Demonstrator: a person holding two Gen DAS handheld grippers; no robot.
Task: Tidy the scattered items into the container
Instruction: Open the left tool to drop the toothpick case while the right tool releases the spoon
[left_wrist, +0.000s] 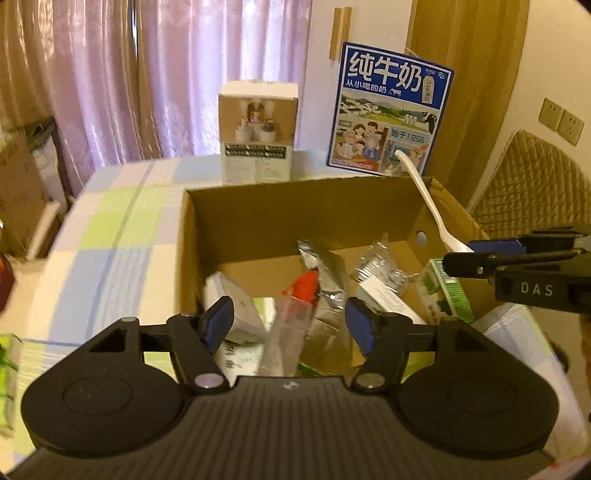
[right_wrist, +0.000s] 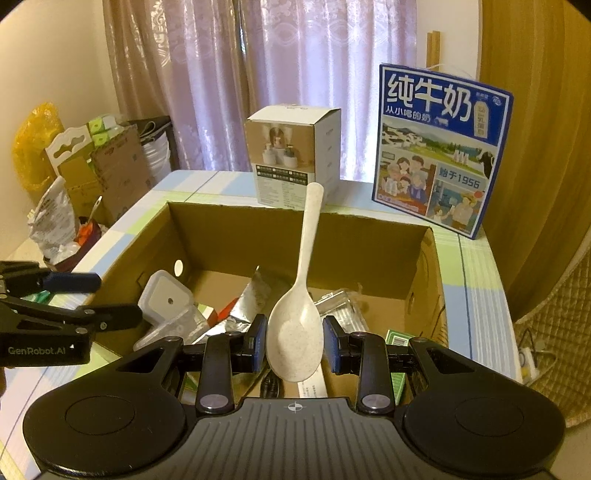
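Note:
An open cardboard box sits on the checked tablecloth and holds several items: foil packets, a red piece, a white box, a green carton. My right gripper holds a white speckled spoon by its bowl, handle pointing up, over the box's near side. The spoon also shows in the left wrist view. My left gripper is open and empty over the box's near edge; it shows at the left in the right wrist view.
A blue milk carton box and a small white product box stand on the table behind the cardboard box. Cluttered boxes and bags lie off the table's left side. A quilted chair is at right.

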